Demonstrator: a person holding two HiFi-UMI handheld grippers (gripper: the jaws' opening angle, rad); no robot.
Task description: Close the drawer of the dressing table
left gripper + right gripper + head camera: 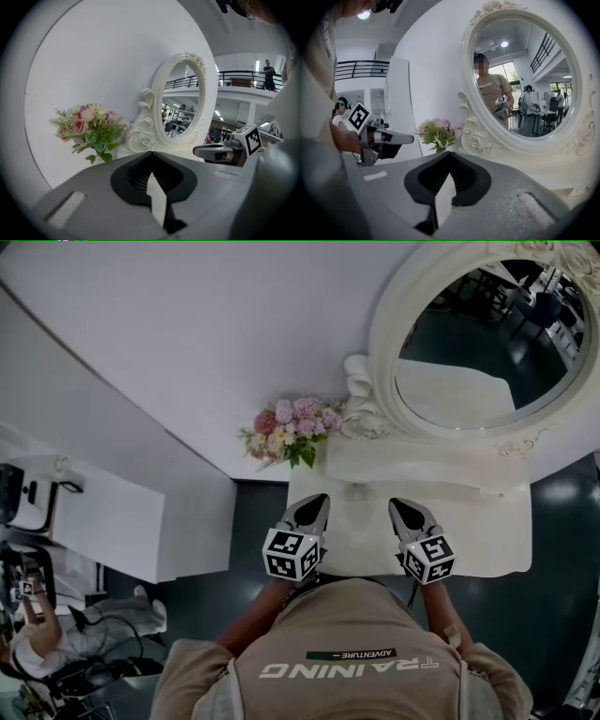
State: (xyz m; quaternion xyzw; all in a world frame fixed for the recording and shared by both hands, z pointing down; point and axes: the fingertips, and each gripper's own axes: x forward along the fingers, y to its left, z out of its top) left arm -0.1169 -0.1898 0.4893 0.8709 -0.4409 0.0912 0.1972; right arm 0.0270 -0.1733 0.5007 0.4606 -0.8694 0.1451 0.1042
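The white dressing table [469, 521] stands against the wall, right in front of me. Over its front half hang both grippers, side by side. My left gripper [317, 500] has its jaws together with nothing in them, and its tips meet in the left gripper view [150, 153]. My right gripper [397, 504] is shut and empty too, its tips closed in the right gripper view [449, 153]. Each gripper shows in the other's view, the right gripper [206, 151] and the left gripper [401, 138]. No drawer front can be made out; my body hides the table's near edge.
An oval white-framed mirror [487, 334] rises at the table's back right. A bunch of pink flowers [292, 430] stands at its back left corner. A white counter [103, 512] and a person [33, 634] are off to the left, on dark floor.
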